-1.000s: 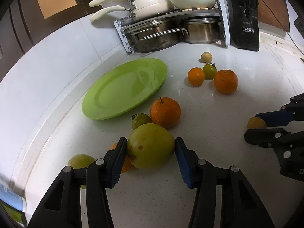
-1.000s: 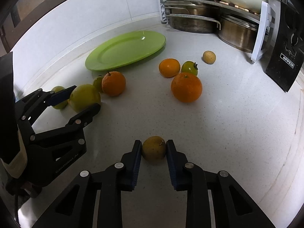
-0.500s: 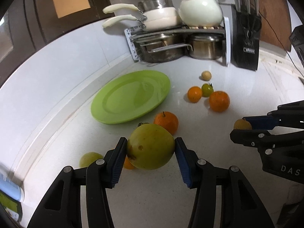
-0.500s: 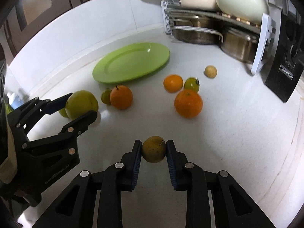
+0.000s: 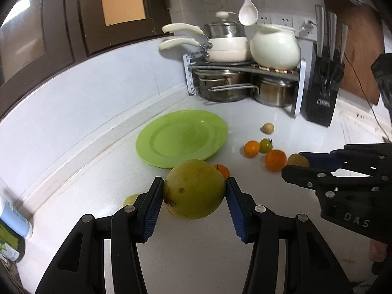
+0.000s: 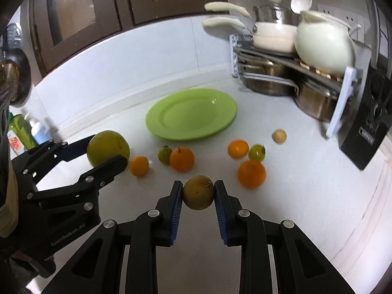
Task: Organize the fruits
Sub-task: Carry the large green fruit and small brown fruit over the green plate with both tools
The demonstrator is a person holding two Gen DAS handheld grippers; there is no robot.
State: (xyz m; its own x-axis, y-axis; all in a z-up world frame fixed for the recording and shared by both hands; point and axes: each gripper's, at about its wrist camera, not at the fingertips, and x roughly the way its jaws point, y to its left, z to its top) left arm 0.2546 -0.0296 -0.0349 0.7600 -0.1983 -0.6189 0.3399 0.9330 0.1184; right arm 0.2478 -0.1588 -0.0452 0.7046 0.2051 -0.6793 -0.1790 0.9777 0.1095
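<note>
My left gripper (image 5: 194,189) is shut on a large yellow-green fruit (image 5: 194,188), held above the white counter (image 5: 196,257). The same fruit (image 6: 107,148) and left gripper (image 6: 103,150) show at the left of the right wrist view. My right gripper (image 6: 198,192) is shut on a small brownish-yellow fruit (image 6: 198,192), also off the counter; it appears at the right of the left wrist view (image 5: 297,160). A green plate (image 5: 182,137) (image 6: 191,114) lies empty ahead. Several oranges (image 6: 182,159) and small green fruits (image 6: 256,152) are scattered on the counter.
A rack of pots (image 5: 245,83) with a white kettle (image 5: 275,47) stands at the back, a black knife block (image 5: 323,93) to its right. Bottles (image 6: 27,132) stand at the far left by the wall. A small pale fruit (image 5: 268,128) lies near the rack.
Both grippers have risen from the counter, each carrying its fruit. The counter and the loose fruits now look farther below, and more of the back wall shows.
</note>
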